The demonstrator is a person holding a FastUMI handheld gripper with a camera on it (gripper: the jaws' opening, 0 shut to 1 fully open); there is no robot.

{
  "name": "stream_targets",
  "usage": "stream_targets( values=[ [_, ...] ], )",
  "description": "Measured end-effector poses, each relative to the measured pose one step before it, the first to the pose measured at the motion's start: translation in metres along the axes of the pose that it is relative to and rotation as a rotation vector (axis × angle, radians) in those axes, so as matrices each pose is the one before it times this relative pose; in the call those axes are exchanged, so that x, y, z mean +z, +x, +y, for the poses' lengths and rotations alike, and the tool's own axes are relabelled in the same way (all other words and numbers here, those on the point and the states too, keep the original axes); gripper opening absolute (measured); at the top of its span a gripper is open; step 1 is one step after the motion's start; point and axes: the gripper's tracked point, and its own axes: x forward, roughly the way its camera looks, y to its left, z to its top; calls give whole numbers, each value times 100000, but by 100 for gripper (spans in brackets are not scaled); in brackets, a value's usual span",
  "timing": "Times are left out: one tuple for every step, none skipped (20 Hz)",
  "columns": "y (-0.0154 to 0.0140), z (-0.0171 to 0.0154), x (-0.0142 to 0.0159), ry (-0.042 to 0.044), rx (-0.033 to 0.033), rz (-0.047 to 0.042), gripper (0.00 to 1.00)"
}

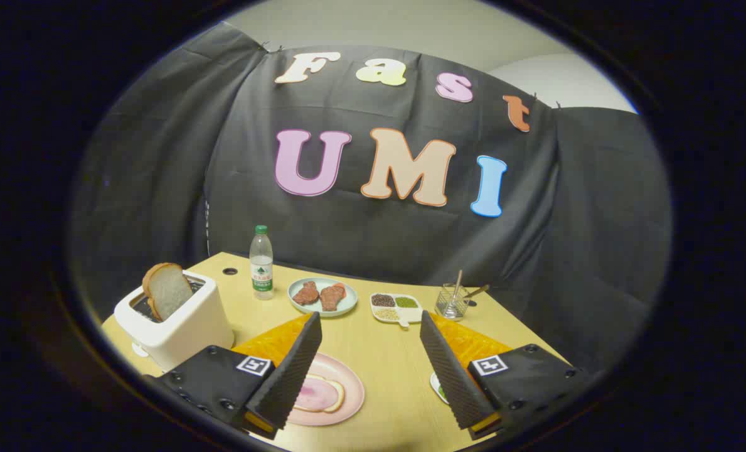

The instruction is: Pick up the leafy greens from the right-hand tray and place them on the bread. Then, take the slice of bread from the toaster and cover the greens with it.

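Observation:
My gripper (369, 329) hangs open above the wooden table (379, 364), nothing between its fingers. Under the left finger (291, 370) lies a pink plate (341, 405) with a slice of bread topped by ham (319, 394). A white toaster (175, 320) stands beyond the left finger, a slice of bread (167, 290) sticking up out of its slot. Beside the right finger (451, 373) peeks the rim of a white tray with a bit of green (438, 388), mostly hidden by that finger.
Beyond the fingers stand a water bottle (261, 263), a pale plate with two pieces of meat (322, 296), a divided dish of beans and grains (396, 306) and a glass with utensils (454, 301). The booth's black cloth closes the back.

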Motion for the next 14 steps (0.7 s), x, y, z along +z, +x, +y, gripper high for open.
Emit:
stream_targets(
  values=[
    [-112,53,151,108,767,-430,96],
    [-60,81,95,-84,973,-337,96],
    [-143,53,-58,-333,1128,-335,96],
    [-25,-87,46,-344,1198,-87,96],
    [-16,-29,-64,-72,1427,-144,96],
    [-18,18,-47,117,1849,-3,96],
    [70,-7,-235,-55,1604,266,96],
    [-32,-372,18,-80,977,44,96],
    [-6,-432,-63,179,989,-36,96],
    [22,-406,56,273,1318,-91,96],
    [33,-300,-80,22,1451,-238,96],
    [-12,-635,-54,-335,1067,-159,96],
    [-22,-594,-45,-216,722,145,96],
    [-48,-726,-39,128,581,-12,96]
  ],
)
